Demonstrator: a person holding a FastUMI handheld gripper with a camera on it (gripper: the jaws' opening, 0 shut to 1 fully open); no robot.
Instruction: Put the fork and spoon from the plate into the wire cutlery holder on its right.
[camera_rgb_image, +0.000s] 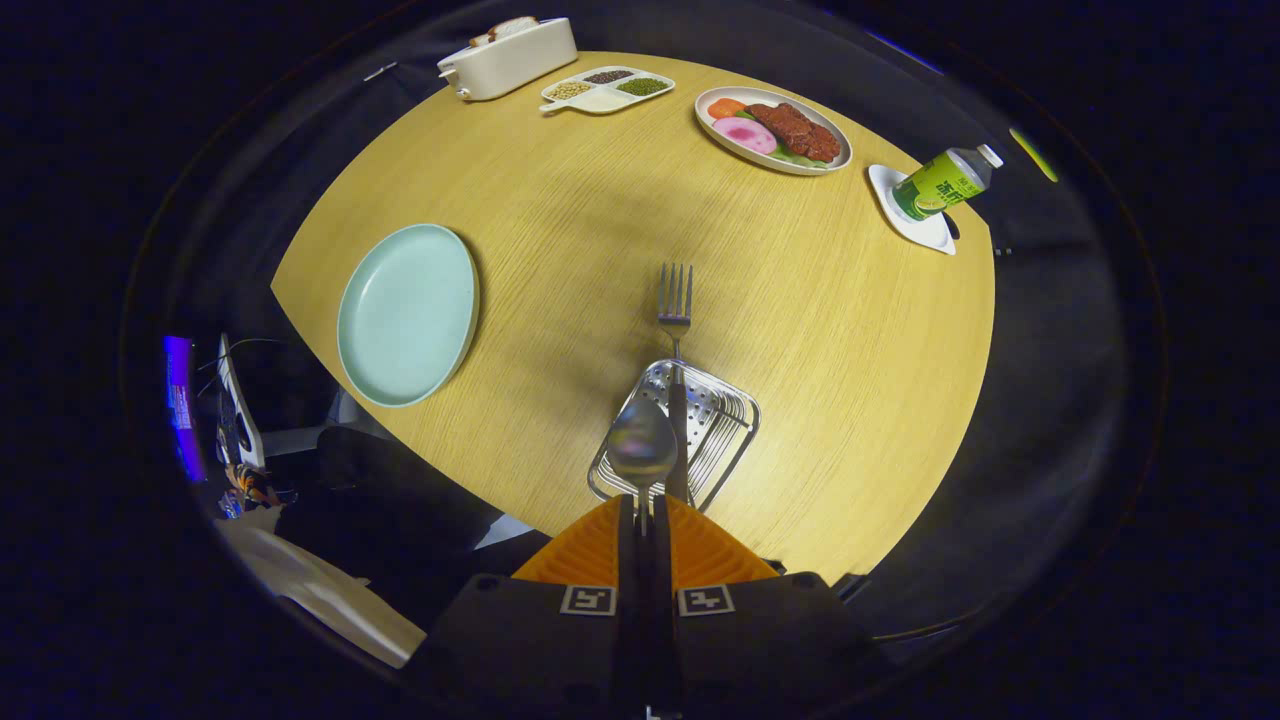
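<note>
My gripper (645, 512) is shut on the handle of a metal spoon (641, 446), whose bowl sticks out just ahead of the fingers. Directly below and beyond the spoon stands the wire cutlery holder (725, 425) on the wooden table. A fork (675, 300) rests in the holder, its dark handle running down beside the spoon and its tines pointing away past the holder's far rim. The pale green plate (408, 312) lies to the left of the holder with nothing on it.
At the far side of the round table (560, 220) are a white toaster with bread (508, 55), a divided dish of beans (607, 88), a plate of food (773, 130) and a green bottle (943, 182) on a white coaster.
</note>
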